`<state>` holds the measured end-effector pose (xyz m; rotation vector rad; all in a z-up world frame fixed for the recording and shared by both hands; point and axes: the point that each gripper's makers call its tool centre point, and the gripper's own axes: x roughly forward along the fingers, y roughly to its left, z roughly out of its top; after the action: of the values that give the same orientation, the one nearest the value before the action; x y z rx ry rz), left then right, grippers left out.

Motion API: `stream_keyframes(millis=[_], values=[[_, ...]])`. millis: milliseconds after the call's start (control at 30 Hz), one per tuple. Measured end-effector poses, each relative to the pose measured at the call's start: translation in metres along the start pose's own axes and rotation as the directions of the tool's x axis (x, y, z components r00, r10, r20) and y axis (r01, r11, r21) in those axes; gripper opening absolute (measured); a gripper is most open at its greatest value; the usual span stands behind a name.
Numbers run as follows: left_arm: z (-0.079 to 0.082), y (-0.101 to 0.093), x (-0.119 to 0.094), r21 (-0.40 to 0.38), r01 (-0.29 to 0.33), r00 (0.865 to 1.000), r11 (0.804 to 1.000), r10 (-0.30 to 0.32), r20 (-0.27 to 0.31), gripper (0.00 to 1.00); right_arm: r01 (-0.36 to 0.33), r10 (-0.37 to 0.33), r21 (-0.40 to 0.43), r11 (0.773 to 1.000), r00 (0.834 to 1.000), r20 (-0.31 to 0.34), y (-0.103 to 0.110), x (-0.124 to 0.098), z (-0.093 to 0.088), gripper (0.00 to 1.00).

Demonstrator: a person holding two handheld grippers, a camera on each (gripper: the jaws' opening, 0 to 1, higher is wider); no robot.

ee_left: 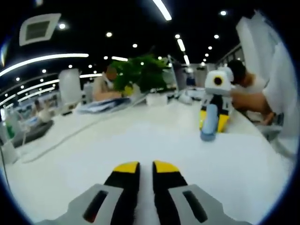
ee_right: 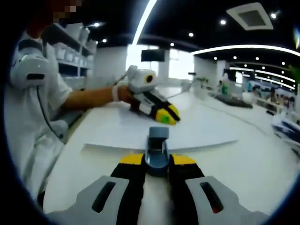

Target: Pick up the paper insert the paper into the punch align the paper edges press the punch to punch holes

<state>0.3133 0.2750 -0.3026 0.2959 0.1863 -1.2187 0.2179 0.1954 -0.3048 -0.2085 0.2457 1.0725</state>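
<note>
A white sheet of paper [ee_right: 197,131] lies flat on the white table [ee_right: 89,168]. A small blue-grey hole punch [ee_right: 158,149] stands at the sheet's near edge, and my right gripper [ee_right: 158,160] is shut on it. The same punch [ee_left: 208,125] appears in the left gripper view under the right gripper [ee_left: 214,105], towards the right. My left gripper [ee_left: 146,167] has its yellow tips nearly together with nothing between them. In the right gripper view a person's hand holds the left gripper [ee_right: 166,115], with its tips down on the far part of the sheet.
A green plant in a white pot [ee_left: 150,77] and stacked papers [ee_left: 101,105] stand at the table's far side. A cable [ee_left: 61,140] runs across the left. A person in white [ee_right: 33,98] stands close at the table's edge. Shelves [ee_right: 70,51] are behind.
</note>
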Motion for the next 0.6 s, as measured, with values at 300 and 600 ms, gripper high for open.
stream_keyframes(millis=[300,600], values=[[0.0,-0.004,0.0,-0.015,0.005,1.0,1.0,-0.005,0.001,0.14,0.003,-0.003,0.009,1.0,1.0,-0.003,-0.009,0.002,0.0,0.23],[-0.002,0.003,0.0,-0.025,-0.001,1.0,1.0,0.001,-0.001,0.16,0.014,-0.014,0.018,1.0,1.0,-0.01,-0.025,0.004,0.0,0.23]])
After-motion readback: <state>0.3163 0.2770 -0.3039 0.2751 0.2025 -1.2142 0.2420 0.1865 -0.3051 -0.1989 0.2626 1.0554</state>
